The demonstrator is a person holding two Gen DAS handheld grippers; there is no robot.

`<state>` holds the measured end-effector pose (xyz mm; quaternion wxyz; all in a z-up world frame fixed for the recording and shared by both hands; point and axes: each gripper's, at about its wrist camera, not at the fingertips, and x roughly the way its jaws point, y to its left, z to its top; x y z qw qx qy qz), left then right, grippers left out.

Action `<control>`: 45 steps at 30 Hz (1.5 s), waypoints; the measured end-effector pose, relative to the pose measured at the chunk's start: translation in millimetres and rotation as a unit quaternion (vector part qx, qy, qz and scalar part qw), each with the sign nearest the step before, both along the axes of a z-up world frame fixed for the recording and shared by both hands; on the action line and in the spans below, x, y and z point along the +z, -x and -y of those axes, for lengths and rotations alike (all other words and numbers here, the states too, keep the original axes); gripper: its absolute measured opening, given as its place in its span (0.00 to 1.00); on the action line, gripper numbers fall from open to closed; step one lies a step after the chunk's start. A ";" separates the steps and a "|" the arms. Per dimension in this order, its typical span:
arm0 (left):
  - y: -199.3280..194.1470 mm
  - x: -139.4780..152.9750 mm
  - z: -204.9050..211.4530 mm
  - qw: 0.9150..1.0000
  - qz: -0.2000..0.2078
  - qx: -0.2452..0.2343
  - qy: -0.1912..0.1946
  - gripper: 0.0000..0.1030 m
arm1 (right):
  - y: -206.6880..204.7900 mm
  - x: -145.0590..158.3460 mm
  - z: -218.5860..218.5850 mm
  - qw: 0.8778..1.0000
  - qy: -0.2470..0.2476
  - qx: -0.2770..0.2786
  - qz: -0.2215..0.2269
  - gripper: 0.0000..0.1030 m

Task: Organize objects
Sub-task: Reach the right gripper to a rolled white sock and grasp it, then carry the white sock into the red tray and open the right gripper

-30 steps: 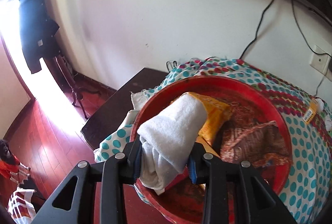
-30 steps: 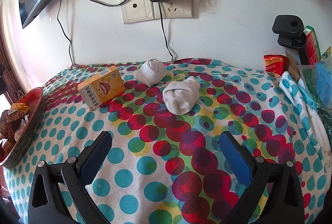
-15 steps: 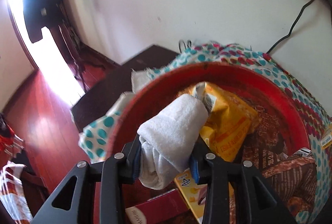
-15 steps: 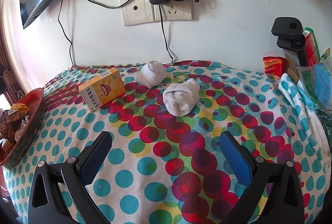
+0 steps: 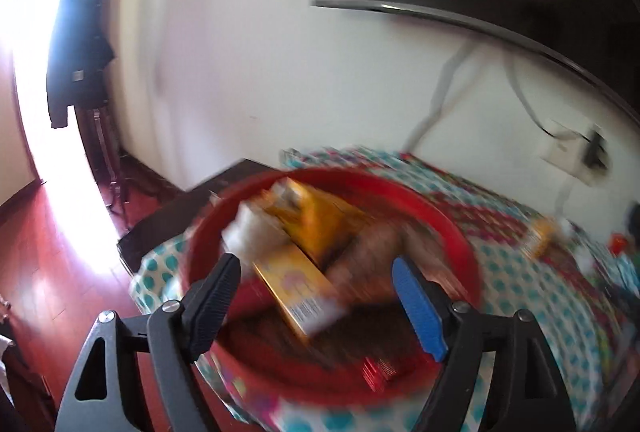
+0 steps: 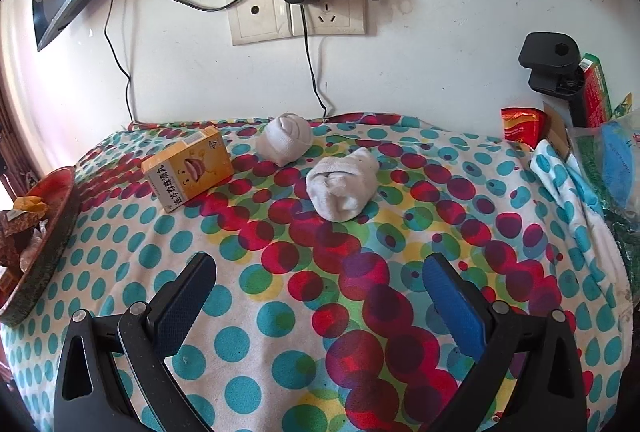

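Left tongs (image 5: 316,288) opening over red basin (image 5: 448,228), nothing between; right tongs (image 6: 318,290) apart, empty. Rolled sock (image 6: 340,184) on bench beside yellow box (image 6: 188,168): soft, light, squashy; likely best pinched across middle.

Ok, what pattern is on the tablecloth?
The tablecloth is white with teal, red and yellow polka dots, clearest in the right wrist view.
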<state>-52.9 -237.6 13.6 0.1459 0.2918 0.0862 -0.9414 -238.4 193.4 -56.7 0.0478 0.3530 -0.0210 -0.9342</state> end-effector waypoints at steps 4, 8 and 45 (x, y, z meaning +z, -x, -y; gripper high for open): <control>-49.1 -35.0 -66.2 0.997 0.007 -0.069 -0.026 0.78 | 4.8 -2.7 -3.7 1.000 0.015 0.009 0.015 1.00; -79.5 -61.0 -115.5 0.992 -0.002 -0.128 0.010 0.78 | 15.4 -8.6 -7.1 0.999 0.013 -0.012 0.050 1.00; -75.1 -67.8 -102.7 0.992 0.037 -0.120 -0.010 0.78 | -1.0 21.3 76.9 0.991 -0.088 0.093 0.047 0.31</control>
